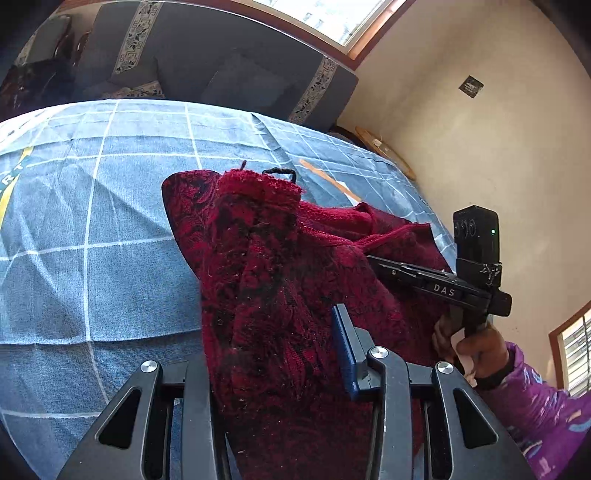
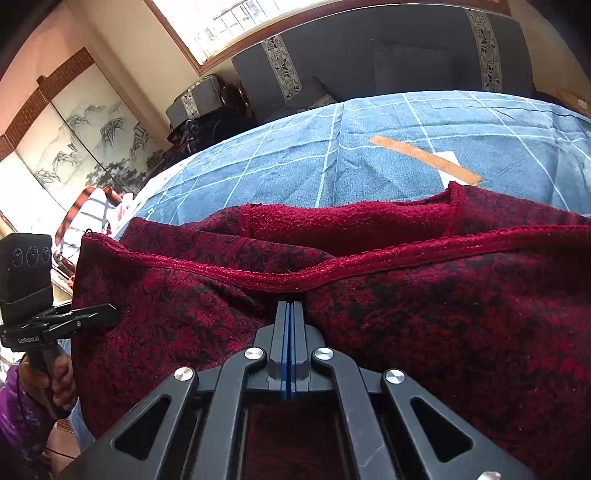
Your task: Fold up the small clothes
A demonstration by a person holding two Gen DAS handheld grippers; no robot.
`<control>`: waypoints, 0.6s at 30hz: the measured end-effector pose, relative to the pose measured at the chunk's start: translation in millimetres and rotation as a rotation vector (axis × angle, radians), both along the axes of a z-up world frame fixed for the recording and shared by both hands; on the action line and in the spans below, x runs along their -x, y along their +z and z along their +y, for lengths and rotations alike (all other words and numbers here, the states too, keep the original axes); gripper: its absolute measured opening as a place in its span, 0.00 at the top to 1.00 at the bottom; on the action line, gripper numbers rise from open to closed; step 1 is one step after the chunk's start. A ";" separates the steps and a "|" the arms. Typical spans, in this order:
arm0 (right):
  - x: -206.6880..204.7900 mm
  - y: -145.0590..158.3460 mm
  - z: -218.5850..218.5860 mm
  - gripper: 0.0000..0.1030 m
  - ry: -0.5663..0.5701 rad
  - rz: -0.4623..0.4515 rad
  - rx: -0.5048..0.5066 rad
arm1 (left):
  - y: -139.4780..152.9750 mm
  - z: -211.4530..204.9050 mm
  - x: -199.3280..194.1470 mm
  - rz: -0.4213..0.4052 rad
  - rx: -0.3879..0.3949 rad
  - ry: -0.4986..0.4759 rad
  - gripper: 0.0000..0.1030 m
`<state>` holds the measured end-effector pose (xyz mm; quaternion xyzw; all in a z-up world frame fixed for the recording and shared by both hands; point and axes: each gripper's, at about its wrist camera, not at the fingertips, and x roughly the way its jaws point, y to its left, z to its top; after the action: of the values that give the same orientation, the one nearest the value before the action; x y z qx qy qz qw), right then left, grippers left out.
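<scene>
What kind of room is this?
Probably a home living room: a dark sofa beneath a window, a painted folding screen, and a table under a blue checked cloth.

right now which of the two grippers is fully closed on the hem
The right gripper: its blue pads meet flat at the red garment's corded hem. The left gripper stands wider, with a thick bunch of cloth between its fingers.
</scene>
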<state>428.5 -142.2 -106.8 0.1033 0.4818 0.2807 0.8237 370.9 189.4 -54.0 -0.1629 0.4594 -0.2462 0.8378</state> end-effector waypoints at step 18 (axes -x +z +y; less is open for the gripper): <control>-1.5 -5.2 -9.7 1.00 -0.010 0.017 -0.086 | -28.0 14.8 -10.8 0.023 0.000 -0.055 0.38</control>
<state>430.0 -151.9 -112.1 0.1437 0.4758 0.2962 0.8156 381.7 204.2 -82.0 -0.1531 0.4734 -0.2669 0.8253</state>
